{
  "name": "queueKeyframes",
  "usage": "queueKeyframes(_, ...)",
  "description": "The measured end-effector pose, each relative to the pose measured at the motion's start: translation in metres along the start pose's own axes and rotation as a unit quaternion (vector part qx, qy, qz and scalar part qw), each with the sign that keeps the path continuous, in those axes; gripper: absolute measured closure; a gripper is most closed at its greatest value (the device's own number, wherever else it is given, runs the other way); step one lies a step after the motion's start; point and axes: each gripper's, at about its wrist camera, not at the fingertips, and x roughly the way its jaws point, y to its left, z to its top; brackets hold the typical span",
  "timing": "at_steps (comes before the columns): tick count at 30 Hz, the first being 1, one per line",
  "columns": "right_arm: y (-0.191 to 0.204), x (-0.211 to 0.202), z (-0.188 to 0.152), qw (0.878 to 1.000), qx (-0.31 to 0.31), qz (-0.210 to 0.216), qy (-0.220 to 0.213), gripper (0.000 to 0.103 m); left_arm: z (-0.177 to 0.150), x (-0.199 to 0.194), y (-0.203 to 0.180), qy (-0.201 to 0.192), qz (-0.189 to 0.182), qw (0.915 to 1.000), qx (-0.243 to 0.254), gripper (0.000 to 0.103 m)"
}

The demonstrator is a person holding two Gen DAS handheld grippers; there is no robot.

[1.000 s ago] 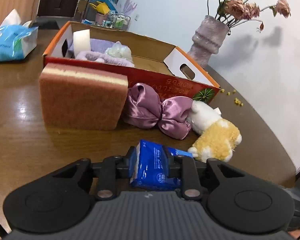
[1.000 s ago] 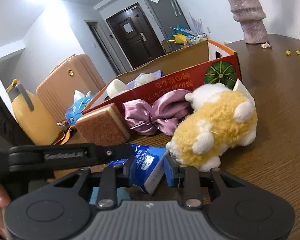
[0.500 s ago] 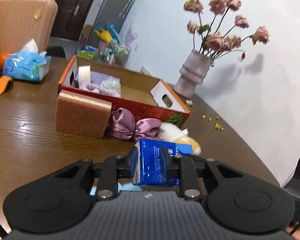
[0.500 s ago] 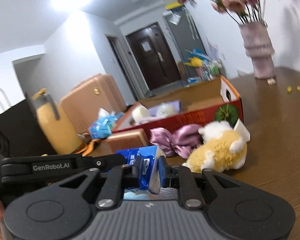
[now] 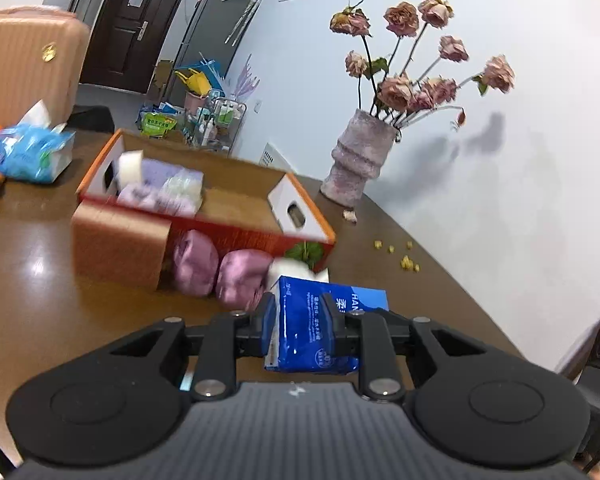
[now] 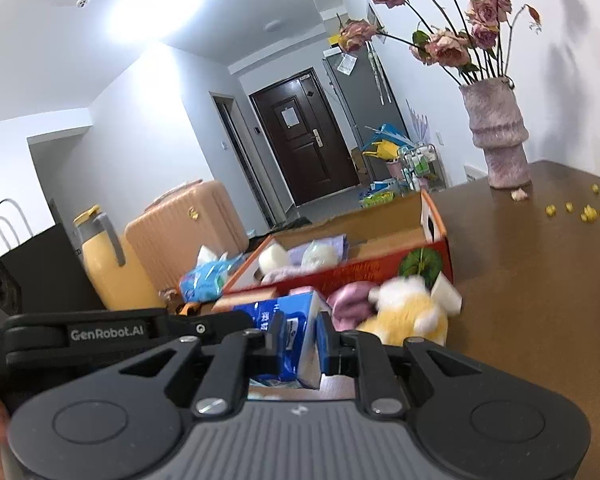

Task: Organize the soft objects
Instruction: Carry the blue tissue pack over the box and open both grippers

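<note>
I have both claws, left claw (image 5: 300, 314) and right claw (image 6: 299, 334), pinching one blue tissue pack (image 5: 320, 320) between them. The open box (image 5: 236, 196) lies ahead beyond the pack, its long side running across my path.

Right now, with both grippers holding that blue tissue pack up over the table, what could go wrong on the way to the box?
The left gripper and right gripper pinch one soft blue tissue pack; pulling apart could tear or drop it. The plush toy and pink bow lie before the box, so a low pass might snag them.

Bright ceiling glare, fisheye-bent edges (tabletop objects motion-blurred)
</note>
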Motion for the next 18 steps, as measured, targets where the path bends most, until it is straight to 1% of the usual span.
queueKeyframes(2, -0.01, 0.019, 0.025, 1.0, -0.005, -0.002, -0.003, 0.088, 0.03, 0.025, -0.001, 0.0, 0.0, 1.0, 0.0, 0.079)
queueKeyframes(5, -0.037, 0.071, 0.079, 1.0, 0.008, 0.0, 0.013, 0.088, 0.08, 0.078, 0.003, 0.002, 0.009, 0.9999, -0.006, 0.079)
queueKeyframes(6, -0.045, 0.09, 0.095, 1.0, 0.013, 0.004, 0.025, 0.088, 0.095, 0.096, 0.007, 0.005, 0.013, 0.9997, -0.021, 0.079)
queueKeyframes(8, -0.065, 0.129, 0.125, 0.999, 0.028, -0.002, 0.04, 0.088, 0.125, 0.143, 0.019, 0.022, 0.01, 0.9987, -0.044, 0.079)
queueKeyframes(9, -0.075, 0.152, 0.14, 0.998, 0.026, -0.008, 0.051, 0.088, 0.138, 0.167, 0.026, 0.032, 0.012, 0.9976, -0.06, 0.08)
queueKeyframes(10, -0.083, 0.172, 0.151, 0.998, 0.023, -0.015, 0.059, 0.088, 0.147, 0.189, 0.031, 0.042, 0.01, 0.9971, -0.063, 0.08)
queueKeyframes(12, -0.103, 0.216, 0.17, 0.996, 0.021, -0.036, 0.078, 0.088, 0.163, 0.234, 0.045, 0.067, 0.015, 0.9947, -0.076, 0.08)
queueKeyframes(14, -0.117, 0.252, 0.178, 0.994, 0.017, -0.052, 0.099, 0.088, 0.172, 0.273, 0.058, 0.089, 0.017, 0.9921, -0.086, 0.08)
queueKeyframes(16, -0.134, 0.288, 0.179, 0.99, 0.017, -0.062, 0.123, 0.088, 0.173, 0.308, 0.073, 0.111, 0.031, 0.9881, -0.102, 0.08)
queueKeyframes(18, -0.148, 0.322, 0.175, 0.985, 0.012, -0.084, 0.148, 0.088, 0.169, 0.338, 0.084, 0.134, 0.038, 0.9852, -0.1, 0.079)
